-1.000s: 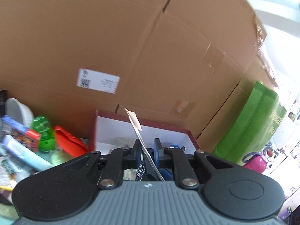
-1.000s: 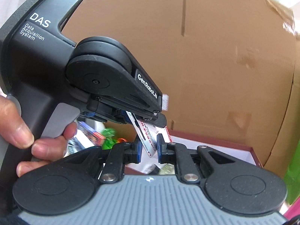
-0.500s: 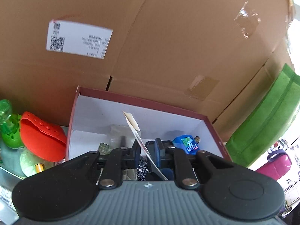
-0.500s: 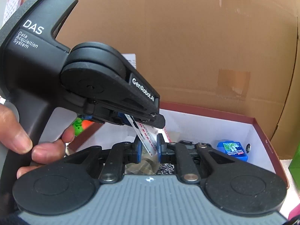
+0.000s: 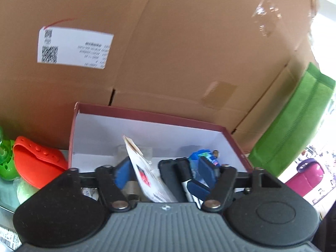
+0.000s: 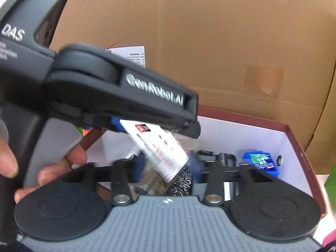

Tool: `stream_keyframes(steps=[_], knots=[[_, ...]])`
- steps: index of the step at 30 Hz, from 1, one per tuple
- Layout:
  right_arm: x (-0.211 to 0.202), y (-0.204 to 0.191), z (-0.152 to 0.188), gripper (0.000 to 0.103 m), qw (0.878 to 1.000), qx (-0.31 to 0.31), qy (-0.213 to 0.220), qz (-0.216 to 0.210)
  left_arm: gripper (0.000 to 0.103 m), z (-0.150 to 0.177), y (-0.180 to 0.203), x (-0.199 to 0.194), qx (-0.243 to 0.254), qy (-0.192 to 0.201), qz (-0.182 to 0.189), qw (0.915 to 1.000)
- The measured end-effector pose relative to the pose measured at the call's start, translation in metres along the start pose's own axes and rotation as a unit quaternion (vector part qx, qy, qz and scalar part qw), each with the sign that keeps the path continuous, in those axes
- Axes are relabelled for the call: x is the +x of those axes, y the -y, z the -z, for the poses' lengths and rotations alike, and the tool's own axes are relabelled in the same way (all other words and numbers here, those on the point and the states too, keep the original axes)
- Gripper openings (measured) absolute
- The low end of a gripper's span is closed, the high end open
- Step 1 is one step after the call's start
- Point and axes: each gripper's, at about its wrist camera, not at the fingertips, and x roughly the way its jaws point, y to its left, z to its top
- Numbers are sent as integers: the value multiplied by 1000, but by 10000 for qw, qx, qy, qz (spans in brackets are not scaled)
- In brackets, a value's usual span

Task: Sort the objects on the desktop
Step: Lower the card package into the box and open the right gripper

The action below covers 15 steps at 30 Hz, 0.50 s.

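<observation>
A carded pack with a wire brush (image 5: pixel 147 176) hangs over the open red box with white inside (image 5: pixel 147 113). My left gripper (image 5: pixel 166 172) is open above the box, its blue pads (image 5: pixel 124 172) spread to either side of the pack. In the right wrist view the pack (image 6: pixel 161 151) slants down below the left gripper's body (image 6: pixel 117 96), blurred by motion. My right gripper (image 6: pixel 168 168) is open just behind it over the box (image 6: pixel 289 134). A blue mint pack (image 6: pixel 262 163) and a black case (image 6: pixel 220 159) lie inside.
Large cardboard cartons (image 5: pixel 168 42) stand right behind the box. An orange silicone piece (image 5: pixel 35 161) and green plastic items (image 5: pixel 6 159) lie left of the box. A green bag (image 5: pixel 294 132) and a pink bag (image 5: pixel 304 178) are to the right.
Both grippers have opened from around the carded pack. The pack has tipped and dropped lower into the box. Both views have closed in on the box.
</observation>
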Motion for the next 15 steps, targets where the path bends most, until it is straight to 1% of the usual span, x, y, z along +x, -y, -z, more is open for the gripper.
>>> stream_keyframes(steps=[1, 6, 9, 11, 14, 15], knots=[[-4, -1, 0, 49, 10000, 5, 5, -1, 83, 0, 1, -3, 7, 28, -18, 10000], [-17, -4, 2, 54, 10000, -6, 50, 69, 88, 0, -4, -21, -74, 115, -37, 9999], [-24, -9, 3, 66, 9999, 5, 103, 88, 90, 0, -1, -27, -50, 108, -41, 9999], [-29, -14, 4, 83, 9998, -56, 147, 158, 90, 2, 1, -30, 31, 103, -50, 9999], [-37, -23, 6, 86, 9991, -214, 234, 266, 93, 8, 4, -37, 97, 163, -24, 9998], [-38, -24, 7, 86, 9991, -228, 220, 289, 96, 9, 6, -36, 111, 174, -15, 9998]])
